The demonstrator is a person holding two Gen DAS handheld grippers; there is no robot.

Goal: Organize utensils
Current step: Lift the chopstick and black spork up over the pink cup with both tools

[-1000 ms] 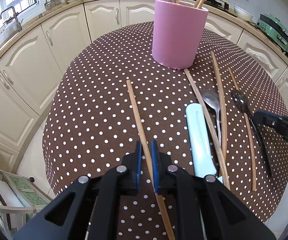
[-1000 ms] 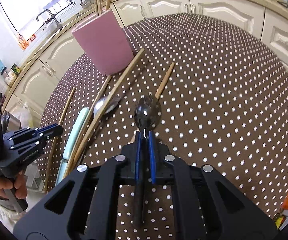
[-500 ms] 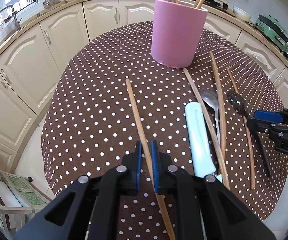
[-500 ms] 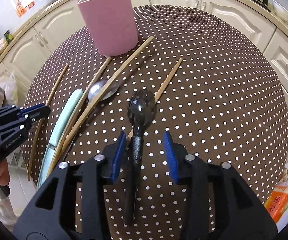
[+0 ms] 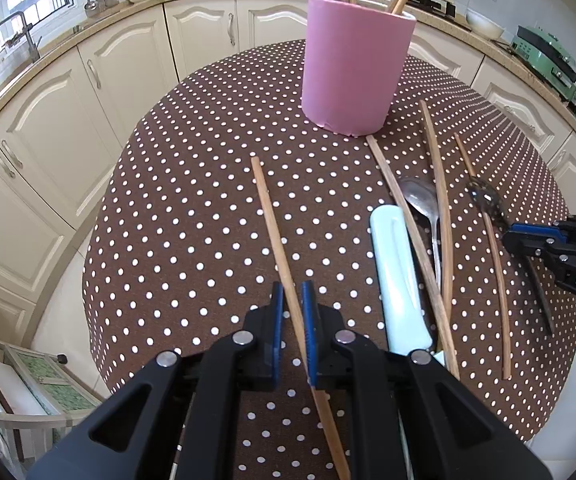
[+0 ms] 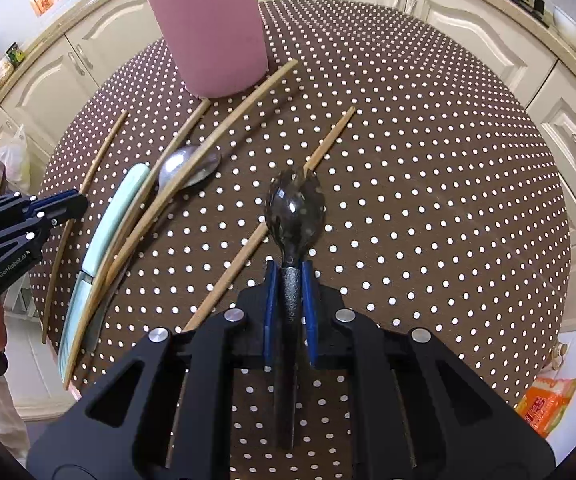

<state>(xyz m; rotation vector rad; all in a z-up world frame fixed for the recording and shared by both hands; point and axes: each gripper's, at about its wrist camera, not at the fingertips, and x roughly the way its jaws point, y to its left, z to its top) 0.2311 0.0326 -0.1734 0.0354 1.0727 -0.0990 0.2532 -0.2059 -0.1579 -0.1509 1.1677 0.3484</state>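
Observation:
In the left wrist view my left gripper (image 5: pixel 291 292) is shut on a wooden chopstick (image 5: pixel 272 216) that lies along the polka-dot table (image 5: pixel 192 184). A pink cup (image 5: pixel 352 76) with chopsticks standing in it is at the far side. In the right wrist view my right gripper (image 6: pixel 290 268) has its jaws closing, and its blue pads press the textured handle of a black spoon (image 6: pixel 298 208). The spoon's bowl rests over a loose chopstick (image 6: pixel 328 144). The pink cup (image 6: pixel 212 32) stands far left of it. The left gripper (image 6: pixel 76 204) shows at the left edge.
Between the grippers lie a silver spoon (image 5: pixel 420 196), a pale green-handled utensil (image 5: pixel 398 272) and two crossed chopsticks (image 5: pixel 436 184). Cream kitchen cabinets (image 5: pixel 48 120) ring the table. An orange packet (image 6: pixel 544 404) lies on the floor beyond the table's right edge.
The right gripper opened around the black spoon's handle, shifted forward toward the bowl and closed on it again. The left gripper kept still on its chopstick.

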